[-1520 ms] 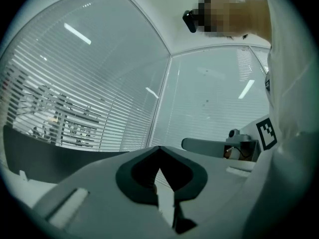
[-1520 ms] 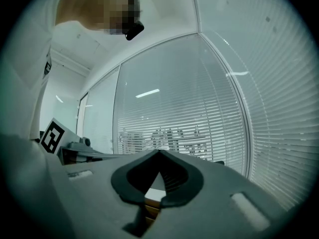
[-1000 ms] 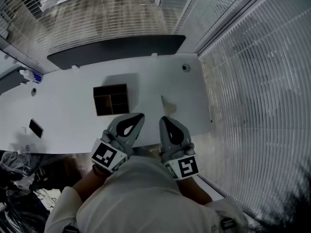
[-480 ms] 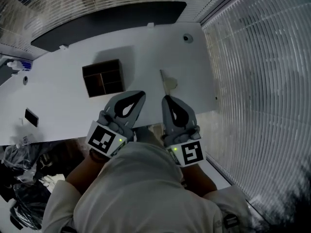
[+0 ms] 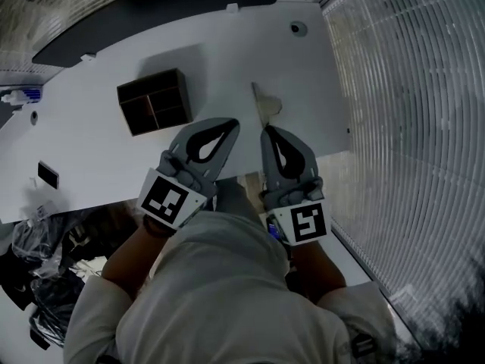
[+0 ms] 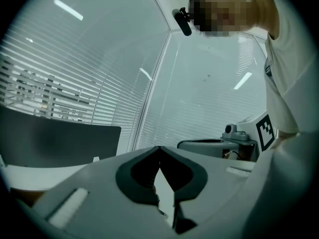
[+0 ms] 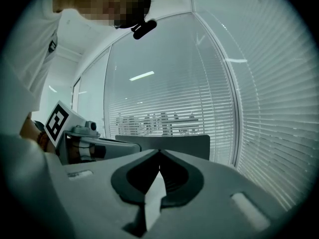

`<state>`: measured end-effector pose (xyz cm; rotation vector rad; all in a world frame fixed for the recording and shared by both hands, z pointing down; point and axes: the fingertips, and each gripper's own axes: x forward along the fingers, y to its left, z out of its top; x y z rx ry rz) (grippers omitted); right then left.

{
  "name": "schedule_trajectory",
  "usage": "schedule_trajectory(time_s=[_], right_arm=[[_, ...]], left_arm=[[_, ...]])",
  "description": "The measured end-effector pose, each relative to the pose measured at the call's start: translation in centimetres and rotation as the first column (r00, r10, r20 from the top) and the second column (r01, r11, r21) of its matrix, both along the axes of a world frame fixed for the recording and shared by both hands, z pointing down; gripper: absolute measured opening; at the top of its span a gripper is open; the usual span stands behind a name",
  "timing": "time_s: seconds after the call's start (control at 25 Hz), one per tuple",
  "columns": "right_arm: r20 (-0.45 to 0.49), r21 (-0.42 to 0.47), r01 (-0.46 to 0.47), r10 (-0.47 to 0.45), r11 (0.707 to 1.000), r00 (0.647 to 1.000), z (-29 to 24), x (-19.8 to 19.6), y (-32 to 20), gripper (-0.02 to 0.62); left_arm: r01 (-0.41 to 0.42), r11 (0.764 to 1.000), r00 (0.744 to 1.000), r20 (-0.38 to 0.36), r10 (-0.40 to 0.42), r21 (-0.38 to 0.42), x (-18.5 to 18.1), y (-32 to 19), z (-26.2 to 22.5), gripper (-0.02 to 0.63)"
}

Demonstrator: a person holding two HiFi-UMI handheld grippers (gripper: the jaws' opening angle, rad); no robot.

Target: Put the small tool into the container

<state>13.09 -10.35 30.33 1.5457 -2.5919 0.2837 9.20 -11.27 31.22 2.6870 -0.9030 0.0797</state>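
Note:
A dark container [image 5: 151, 101] with several compartments stands on the white table [image 5: 91, 142], left of centre. The small tool [image 5: 260, 101], thin and grey, lies on the table to the container's right. My left gripper [image 5: 231, 122] hangs over the table's near edge, just right of the container, its jaws shut and empty. My right gripper [image 5: 265, 129] sits beside it, tips just short of the tool, jaws also shut on nothing. In the left gripper view the left gripper [image 6: 159, 147] has its jaws meeting at the tip. In the right gripper view the right gripper [image 7: 159, 151] looks the same.
A flat black device [image 5: 48, 174] lies at the table's left. A small round object [image 5: 298, 28] sits at the far right corner. A dark panel [image 5: 151, 6] runs along the far edge. Blinds [image 5: 409, 127] line the right side. Bags [image 5: 38, 271] lie on the floor, lower left.
Both grippers have come forward over the table's near edge, closer to the tool and the container. Their jaws have stayed shut.

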Motion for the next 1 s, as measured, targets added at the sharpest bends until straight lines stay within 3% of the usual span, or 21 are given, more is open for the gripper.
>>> schedule_trajectory(time_s=[0.52, 1.0], right_arm=[[-0.089, -0.028, -0.012, 0.009, 1.0, 0.996, 5.0, 3.1, -0.4, 0.002], [-0.09, -0.153, -0.024, 0.01, 0.988, 0.996, 12.3, 5.5, -0.5, 0.002]], left_arm=[[-0.022, 0.997, 0.999, 0.028, 0.024, -0.077, 2.1, 0.2, 5.4, 0.003], [-0.047, 0.985, 0.997, 0.057, 0.057, -0.164, 5.1, 0.0, 11.4, 0.003]])
